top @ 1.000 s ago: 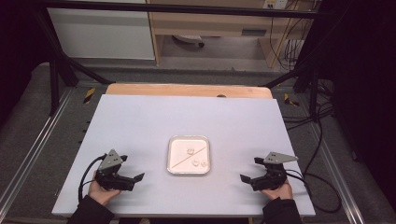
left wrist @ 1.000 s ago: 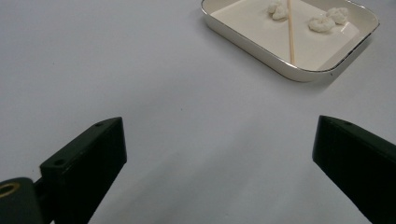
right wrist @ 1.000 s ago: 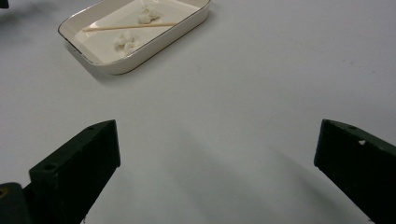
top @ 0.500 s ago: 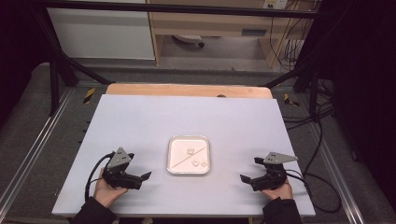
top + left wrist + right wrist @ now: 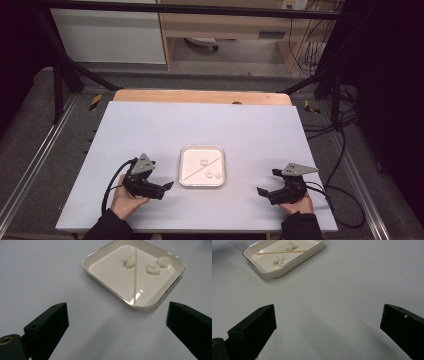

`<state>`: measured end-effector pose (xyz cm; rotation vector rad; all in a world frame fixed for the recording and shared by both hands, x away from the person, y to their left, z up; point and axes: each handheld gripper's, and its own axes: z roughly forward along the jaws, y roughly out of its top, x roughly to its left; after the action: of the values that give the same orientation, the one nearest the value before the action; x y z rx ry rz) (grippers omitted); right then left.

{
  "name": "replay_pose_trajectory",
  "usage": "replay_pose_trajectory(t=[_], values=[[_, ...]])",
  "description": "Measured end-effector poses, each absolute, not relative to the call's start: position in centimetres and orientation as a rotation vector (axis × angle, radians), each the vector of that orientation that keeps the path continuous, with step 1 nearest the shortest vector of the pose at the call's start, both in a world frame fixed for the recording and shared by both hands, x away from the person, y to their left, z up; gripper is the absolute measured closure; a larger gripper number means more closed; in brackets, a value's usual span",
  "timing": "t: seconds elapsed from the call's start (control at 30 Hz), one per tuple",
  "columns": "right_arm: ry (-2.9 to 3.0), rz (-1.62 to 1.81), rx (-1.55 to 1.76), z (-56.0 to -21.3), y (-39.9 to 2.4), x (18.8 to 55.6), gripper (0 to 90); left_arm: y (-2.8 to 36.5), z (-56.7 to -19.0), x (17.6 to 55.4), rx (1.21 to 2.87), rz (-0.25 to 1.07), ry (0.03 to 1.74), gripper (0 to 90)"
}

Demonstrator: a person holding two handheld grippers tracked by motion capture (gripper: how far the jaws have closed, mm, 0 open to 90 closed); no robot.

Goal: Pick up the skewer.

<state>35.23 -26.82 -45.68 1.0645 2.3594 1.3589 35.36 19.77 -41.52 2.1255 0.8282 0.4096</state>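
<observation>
A white square tray (image 5: 186,175) sits at the middle of the pale table. A thin wooden skewer (image 5: 135,275) lies aslant in it among three small white lumps (image 5: 153,269). My left gripper (image 5: 162,183), held in a hand, rests on the table just left of the tray, open, with nothing between its jaws (image 5: 116,313). The tray's near corner (image 5: 140,307) lies just ahead of the jaws. My right gripper (image 5: 266,182) rests open and empty near the front right. From the right gripper (image 5: 328,310), the tray (image 5: 294,261) and skewer (image 5: 282,252) lie well ahead to the left.
The table's front edge (image 5: 200,232) runs just behind both hands. A wooden strip (image 5: 200,96) borders the far edge. Black frame bars (image 5: 60,85) and cables (image 5: 340,150) stand off the table's sides. Bare tabletop (image 5: 200,125) stretches beyond the tray.
My left gripper has slid right across the table, ending close to the tray's left side. The right gripper, tray and skewer have stayed put.
</observation>
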Motion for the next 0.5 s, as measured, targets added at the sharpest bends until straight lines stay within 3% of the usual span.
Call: replay_pose_trajectory(t=[0.5], values=[[2.366, 1.353, 1.061, -45.7, -26.8, 35.2, 1.1, 14.7, -41.8, 37.5, 2.225, 0.385, 0.806, 12.7]])
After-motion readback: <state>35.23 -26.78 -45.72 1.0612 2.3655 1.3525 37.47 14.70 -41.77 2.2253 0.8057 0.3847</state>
